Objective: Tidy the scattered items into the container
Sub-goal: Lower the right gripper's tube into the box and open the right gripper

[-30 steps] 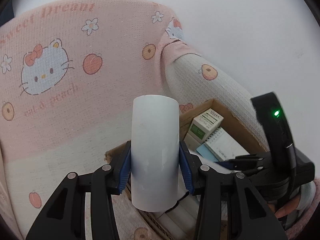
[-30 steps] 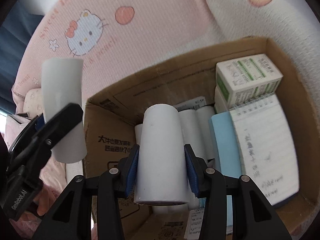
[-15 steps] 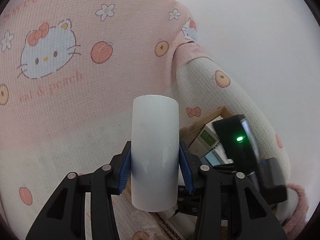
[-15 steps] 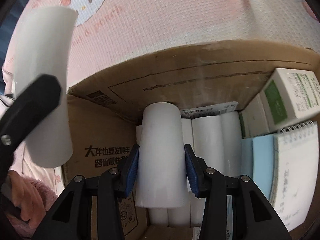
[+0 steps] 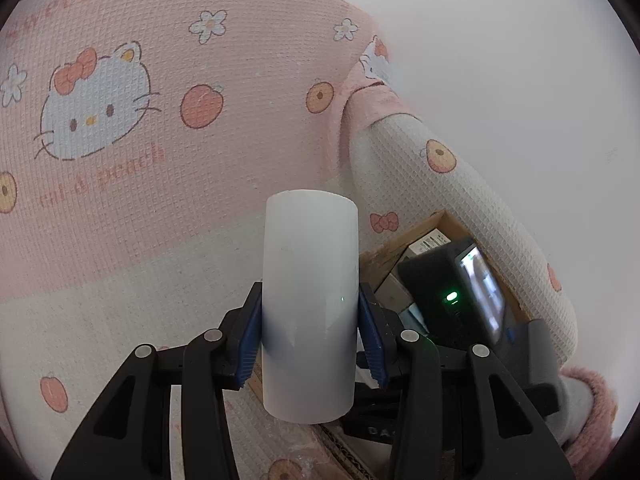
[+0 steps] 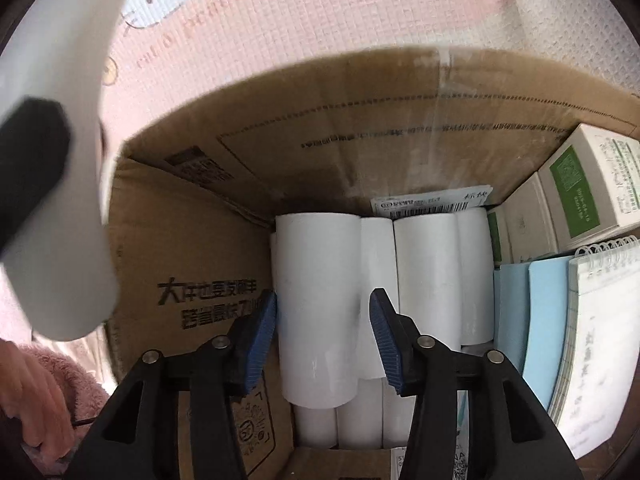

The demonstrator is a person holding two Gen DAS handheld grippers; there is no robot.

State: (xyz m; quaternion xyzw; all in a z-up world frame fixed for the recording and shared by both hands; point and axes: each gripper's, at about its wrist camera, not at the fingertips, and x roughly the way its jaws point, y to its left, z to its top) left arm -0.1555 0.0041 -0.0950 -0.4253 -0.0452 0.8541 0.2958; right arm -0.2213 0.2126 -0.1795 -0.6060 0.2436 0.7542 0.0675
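Note:
My left gripper (image 5: 310, 334) is shut on a white paper roll (image 5: 310, 300) and holds it above the pink blanket, left of the cardboard box (image 5: 404, 240). My right gripper (image 6: 324, 334) is low inside the cardboard box (image 6: 320, 136). Its jaws stand apart around a white roll (image 6: 318, 304) that lies on several other white rolls (image 6: 426, 272); a gap shows at the right pad. The left gripper's roll (image 6: 60, 184) looms blurred at the left of the right wrist view.
Green-and-white cartons (image 6: 584, 184), a blue pad (image 6: 548, 320) and a spiral notebook (image 6: 596, 340) fill the box's right side. A pink Hello Kitty blanket (image 5: 120, 120) lies under and behind the box. The right gripper's body (image 5: 460, 304) covers part of the box.
My right gripper has gone lower into the box and its jaws have opened off the roll, which now lies on the other rolls. My left gripper still holds its roll beside the box.

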